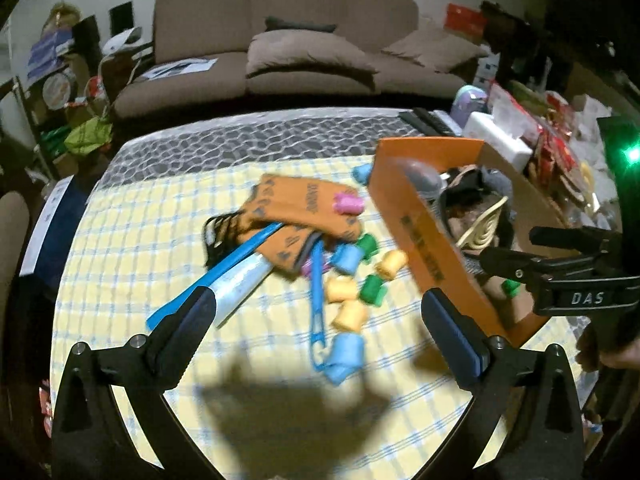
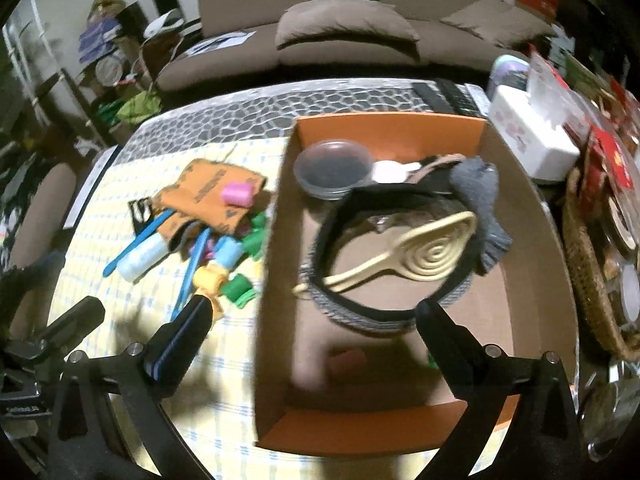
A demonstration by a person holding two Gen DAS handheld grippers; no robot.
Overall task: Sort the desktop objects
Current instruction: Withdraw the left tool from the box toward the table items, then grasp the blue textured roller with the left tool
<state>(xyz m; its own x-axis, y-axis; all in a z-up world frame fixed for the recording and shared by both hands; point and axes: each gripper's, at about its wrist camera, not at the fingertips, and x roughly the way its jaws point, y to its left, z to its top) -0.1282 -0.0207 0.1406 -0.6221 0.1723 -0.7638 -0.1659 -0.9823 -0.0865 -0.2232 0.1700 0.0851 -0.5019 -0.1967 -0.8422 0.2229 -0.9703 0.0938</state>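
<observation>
Both claws are wide open and hold nothing: the left gripper (image 1: 318, 312) hangs over the pile of little foam rollers (image 1: 352, 280) on the checked cloth (image 1: 120, 240), and the right gripper (image 2: 314, 320) hangs over the orange box (image 2: 276, 240), which already holds a black band (image 2: 360, 308) and a cream swirly paddle (image 2: 424, 258). The pile sits at nine o'clock from the box (so close!), and I think a claw could bump the box wall or push the round rollers so they roll off. The right gripper's side reads "DAS"; the print on the orange cloth bag (image 1: 304, 204) is too blurry to read.
</observation>
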